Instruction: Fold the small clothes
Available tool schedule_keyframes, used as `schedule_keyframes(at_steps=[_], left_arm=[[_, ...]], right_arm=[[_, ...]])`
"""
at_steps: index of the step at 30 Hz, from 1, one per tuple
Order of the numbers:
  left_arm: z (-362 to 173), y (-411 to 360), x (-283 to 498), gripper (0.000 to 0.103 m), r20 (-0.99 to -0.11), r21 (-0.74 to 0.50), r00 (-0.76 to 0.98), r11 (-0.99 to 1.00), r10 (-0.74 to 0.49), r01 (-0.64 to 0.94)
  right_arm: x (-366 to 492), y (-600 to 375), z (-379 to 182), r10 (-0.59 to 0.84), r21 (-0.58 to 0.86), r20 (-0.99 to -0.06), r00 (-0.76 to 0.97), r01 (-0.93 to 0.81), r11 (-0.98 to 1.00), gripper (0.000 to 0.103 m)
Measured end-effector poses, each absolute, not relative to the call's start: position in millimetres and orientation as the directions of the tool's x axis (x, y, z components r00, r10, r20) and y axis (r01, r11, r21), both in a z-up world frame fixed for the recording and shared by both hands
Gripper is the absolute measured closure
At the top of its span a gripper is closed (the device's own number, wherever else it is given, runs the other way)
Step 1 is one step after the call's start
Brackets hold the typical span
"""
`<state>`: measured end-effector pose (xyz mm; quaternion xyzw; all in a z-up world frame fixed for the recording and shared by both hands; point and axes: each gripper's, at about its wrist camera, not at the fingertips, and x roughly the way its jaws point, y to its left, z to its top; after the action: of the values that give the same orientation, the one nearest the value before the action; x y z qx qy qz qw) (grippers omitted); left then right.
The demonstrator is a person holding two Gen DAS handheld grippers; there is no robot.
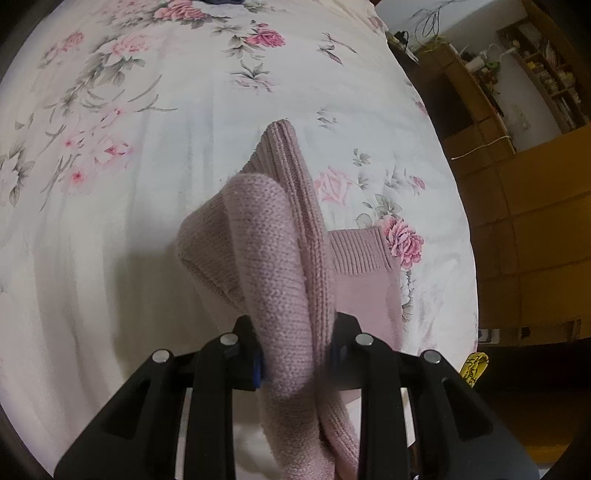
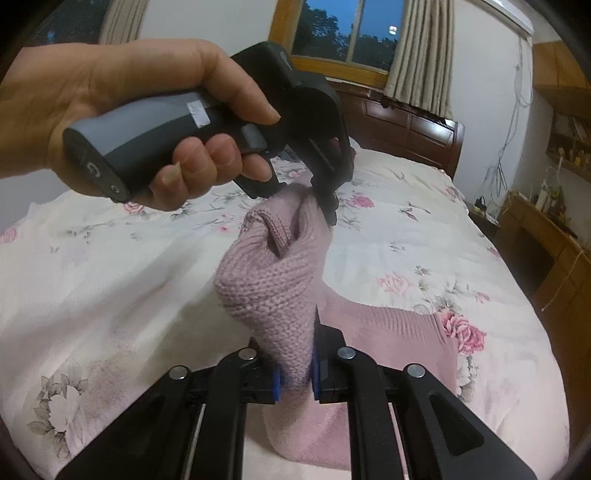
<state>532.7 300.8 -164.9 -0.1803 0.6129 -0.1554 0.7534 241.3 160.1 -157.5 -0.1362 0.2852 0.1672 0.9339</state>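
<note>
A small pink knitted garment (image 1: 273, 236) is lifted above a floral bedspread (image 1: 110, 147), and part of it still lies flat on the bed (image 1: 364, 280). My left gripper (image 1: 295, 365) is shut on a bunched fold of the knit. In the right wrist view my right gripper (image 2: 295, 376) is shut on another bunch of the same garment (image 2: 269, 284). Beyond it, a hand (image 2: 147, 110) holds the left gripper (image 2: 325, 199), which pinches the far end of the knit. The lower part of the garment (image 2: 391, 332) rests on the bedspread (image 2: 110, 277).
The bed's edge falls off to the right toward a wooden floor (image 1: 535, 240). Wooden shelves and a desk (image 2: 546, 236) stand along the right wall. A dark wooden headboard (image 2: 406, 129) and a curtained window (image 2: 351, 33) lie beyond the bed.
</note>
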Motion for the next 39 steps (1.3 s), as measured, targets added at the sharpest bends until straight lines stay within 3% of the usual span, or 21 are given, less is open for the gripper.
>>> schedule_keyframes(at_steps=[20,39], left_arm=[[-166,215,538,0.079,-0.903,-0.386,0.19,0.922,-0.386,0.035],[-203,133,539,0.079,-0.945,-0.245,0.201,0.966,-0.258,0.088]], right_arm=[[247,92,-158,0.201,-0.098,-0.589,0.783,-0.316,0.944,0.092],[247,27,-194,0.192,0.013,-0.644,0.741,-0.24,0.971,0.092]])
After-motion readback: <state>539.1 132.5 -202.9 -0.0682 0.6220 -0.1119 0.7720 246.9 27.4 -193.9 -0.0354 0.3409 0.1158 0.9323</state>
